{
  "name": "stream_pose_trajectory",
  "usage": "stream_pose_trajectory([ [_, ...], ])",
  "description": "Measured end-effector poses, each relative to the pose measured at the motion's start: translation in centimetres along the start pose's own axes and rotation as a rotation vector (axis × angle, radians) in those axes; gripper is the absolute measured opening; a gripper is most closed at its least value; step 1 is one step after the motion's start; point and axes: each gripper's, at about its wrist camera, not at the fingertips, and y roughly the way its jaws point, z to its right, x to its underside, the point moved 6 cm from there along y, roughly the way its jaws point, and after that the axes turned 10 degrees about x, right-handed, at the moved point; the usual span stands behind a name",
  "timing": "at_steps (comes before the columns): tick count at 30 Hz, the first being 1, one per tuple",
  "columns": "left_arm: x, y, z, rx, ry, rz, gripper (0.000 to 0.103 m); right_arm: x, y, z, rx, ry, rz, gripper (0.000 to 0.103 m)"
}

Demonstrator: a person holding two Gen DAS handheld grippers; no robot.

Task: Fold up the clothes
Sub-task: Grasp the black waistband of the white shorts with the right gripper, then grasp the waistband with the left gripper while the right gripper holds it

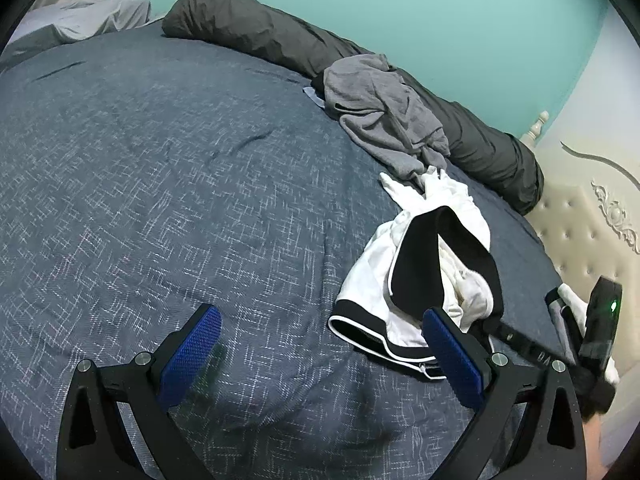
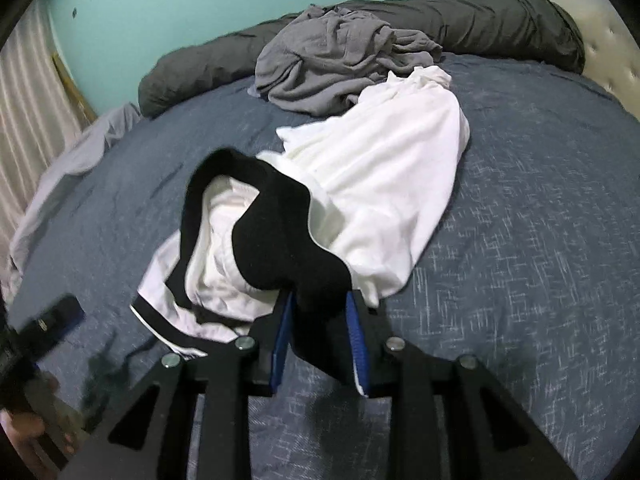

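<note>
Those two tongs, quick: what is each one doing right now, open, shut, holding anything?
Left tongs: open, holding nothing, above the blue bedspread.
Right tongs: shut on the black waistband of the white shorts.

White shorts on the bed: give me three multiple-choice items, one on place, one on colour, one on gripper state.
1. Where does the grey garment lie?
A. against the dark bolster
B. on the floor
C. in the left gripper

2. What colour is the waistband of the white shorts?
A. red
B. black
C. green

3. What is the right gripper doing?
A. open over the bedspread
B. shut on the waistband
C. shut on the grey garment

Key: 1 A, it is heaped against the bolster; 2 B, the band is black; 3 B, black fabric sits between its blue pads, while the left gripper is open.
</note>
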Motion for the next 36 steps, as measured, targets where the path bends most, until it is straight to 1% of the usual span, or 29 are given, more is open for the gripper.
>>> stream_pose_trajectory([
  [3,0.2,0.0,0.2,0.000,0.006,-0.003,0.103,0.7,0.5,0.5,0.003,0.016,-0.013,0.031],
  [11,0.2,0.4,0.3,-0.007,0.004,-0.003,0.103,0.8,1.4,0.8,-0.059,0.083,-0.030,0.031],
  [12,0.2,0.4,0.3,-0.007,0.005,-0.003,0.103,0.7,1.5,0.9,-0.068,0.093,-0.033,0.029],
  [13,0.2,0.4,0.4,-0.006,0.005,-0.002,0.103,0.6,1.6,1.2,-0.078,0.108,-0.038,0.014],
  [14,0.2,0.4,0.4,-0.006,0.005,-0.001,0.103,0.4,1.3,1.5,-0.080,0.118,-0.029,0.008],
  [16,0.1,0.5,0.4,-0.006,0.002,0.000,0.103,0.0,0.1,2.3,-0.089,0.144,0.011,0.004],
  [20,0.1,0.7,0.4,-0.005,-0.010,0.000,0.103,-0.4,-3.4,4.4,-0.099,0.195,0.098,0.003],
  [25,0.6,1.2,1.3,0.001,0.010,-0.021,0.103,1.2,-6.4,5.3,-0.074,0.171,0.132,0.003],
  [29,1.3,1.9,2.4,0.017,0.036,-0.045,0.103,2.1,-6.9,4.7,-0.082,0.161,0.146,0.003],
  [33,1.5,2.5,3.5,0.004,0.095,-0.060,0.103,2.7,-6.7,4.6,-0.079,0.117,0.170,0.003],
  [36,1.7,3.0,3.8,-0.020,0.110,-0.064,0.103,2.6,-6.3,5.5,-0.114,0.161,0.147,0.003],
])
